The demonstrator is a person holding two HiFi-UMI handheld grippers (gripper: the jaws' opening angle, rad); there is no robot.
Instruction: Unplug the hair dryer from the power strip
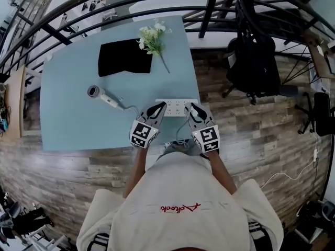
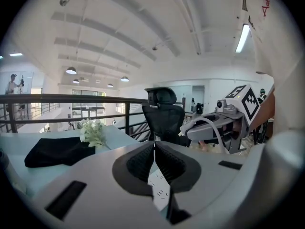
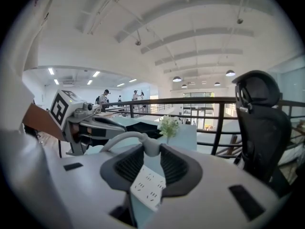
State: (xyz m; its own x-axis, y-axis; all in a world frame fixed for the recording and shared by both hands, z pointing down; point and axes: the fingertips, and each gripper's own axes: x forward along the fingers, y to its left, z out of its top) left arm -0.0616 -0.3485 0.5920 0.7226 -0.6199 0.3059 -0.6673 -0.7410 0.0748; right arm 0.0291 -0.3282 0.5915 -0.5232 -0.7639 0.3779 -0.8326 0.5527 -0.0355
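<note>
Hair dryer (image 1: 100, 94) lies on the light-blue tabletop (image 1: 68, 119), left of the white power strip (image 1: 177, 107), its grey cable (image 3: 116, 140) curving back to the grippers. The right gripper (image 3: 145, 149) has its jaws clenched on the plug (image 3: 147, 144), which seems lifted clear of the strip, though that is hard to judge. The left gripper (image 2: 155, 147) has its jaws pressed together, empty. A black cloth (image 1: 125, 57) and a flower sprig (image 1: 152, 38) lie further back

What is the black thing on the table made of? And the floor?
The black thing looks like soft, matte cloth: it lies flat with a floppy edge. The floor looks like wooden planks, brown with grain and seams, though it may be printed laminate.
</note>
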